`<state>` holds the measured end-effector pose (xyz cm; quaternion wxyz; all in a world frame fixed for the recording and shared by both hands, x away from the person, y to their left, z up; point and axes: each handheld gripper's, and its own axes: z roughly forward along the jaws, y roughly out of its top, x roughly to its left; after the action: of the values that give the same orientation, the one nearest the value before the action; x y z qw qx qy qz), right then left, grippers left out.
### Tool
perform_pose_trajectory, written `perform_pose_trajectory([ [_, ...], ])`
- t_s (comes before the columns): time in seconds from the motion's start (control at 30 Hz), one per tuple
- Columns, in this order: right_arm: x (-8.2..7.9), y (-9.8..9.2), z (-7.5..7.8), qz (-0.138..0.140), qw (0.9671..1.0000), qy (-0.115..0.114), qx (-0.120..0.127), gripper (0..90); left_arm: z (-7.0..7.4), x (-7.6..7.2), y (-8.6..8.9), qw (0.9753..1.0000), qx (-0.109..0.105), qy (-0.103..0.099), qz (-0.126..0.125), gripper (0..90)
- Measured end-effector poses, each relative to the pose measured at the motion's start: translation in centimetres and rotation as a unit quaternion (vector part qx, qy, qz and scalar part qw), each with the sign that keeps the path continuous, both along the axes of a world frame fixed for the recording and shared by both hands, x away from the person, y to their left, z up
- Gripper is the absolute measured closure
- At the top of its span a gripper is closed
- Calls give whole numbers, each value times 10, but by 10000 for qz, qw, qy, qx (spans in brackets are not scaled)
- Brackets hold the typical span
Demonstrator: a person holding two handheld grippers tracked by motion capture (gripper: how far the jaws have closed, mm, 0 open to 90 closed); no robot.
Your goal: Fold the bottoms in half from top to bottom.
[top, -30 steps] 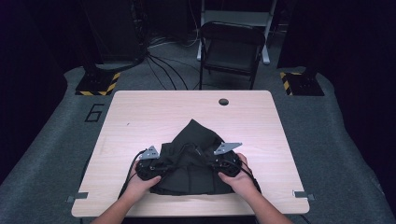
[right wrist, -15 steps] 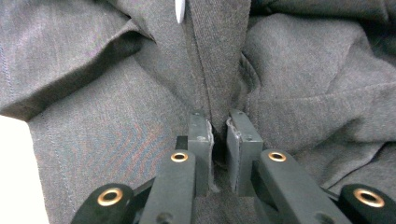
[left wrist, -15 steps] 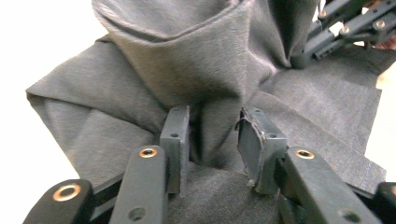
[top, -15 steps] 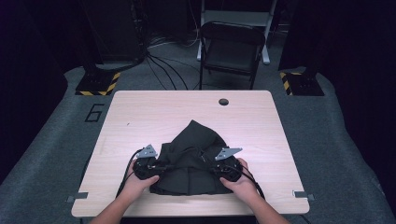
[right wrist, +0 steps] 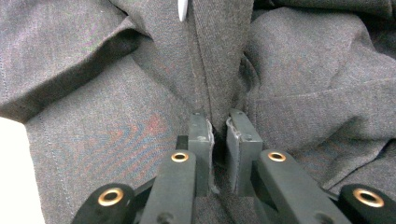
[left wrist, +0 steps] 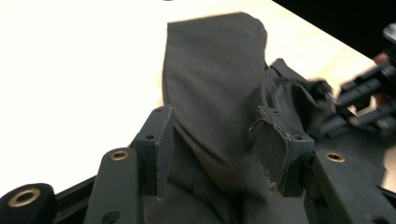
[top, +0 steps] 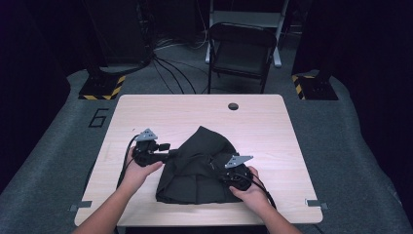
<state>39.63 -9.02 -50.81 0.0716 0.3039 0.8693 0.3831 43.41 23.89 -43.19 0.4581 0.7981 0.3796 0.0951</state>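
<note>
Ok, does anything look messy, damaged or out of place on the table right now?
The dark garment lies bunched and creased, not flat. The left gripper stands open around a raised fold; the right gripper pinches a seam ridge. One left pad looks frayed at its edge. Nothing spilled.

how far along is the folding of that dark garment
Early to midway, by the look of it. Done: the dark garment lies bunched in a rough mound on the table, not flat. In hand: the right gripper is pinched shut on a fabric ridge; the left gripper stands open with cloth between its jaws at the garment's left edge. Left: smoothing the wrinkles and making a neat fold.
</note>
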Motion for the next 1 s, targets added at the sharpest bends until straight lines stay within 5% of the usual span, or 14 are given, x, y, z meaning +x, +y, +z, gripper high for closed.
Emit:
perform_pose_trajectory([
  [0.17, -1, 0, 0, -9, 10000, -23, 6, 812, -12, 16, -12, 9996, 180, 205, 101, 469],
  [0.37, -3, 0, 0, -10, 10000, -85, -3, 807, -29, 16, -15, 9987, 181, 470, 101, 483],
  [0.6, -3, 1, 0, -3, 10000, -86, 18, 783, -37, 10, -13, 9988, 45, 493, 24, 640],
  [0.8, -4, 2, 5, 7, 9998, 77, 164, 602, -37, 5, -11, 9993, 74, 365, -26, 804],
  [1.0, -12, 10, 22, -64, 9996, -210, 200, 448, -32, 1, -11, 9997, 127, 220, -27, 842],
])
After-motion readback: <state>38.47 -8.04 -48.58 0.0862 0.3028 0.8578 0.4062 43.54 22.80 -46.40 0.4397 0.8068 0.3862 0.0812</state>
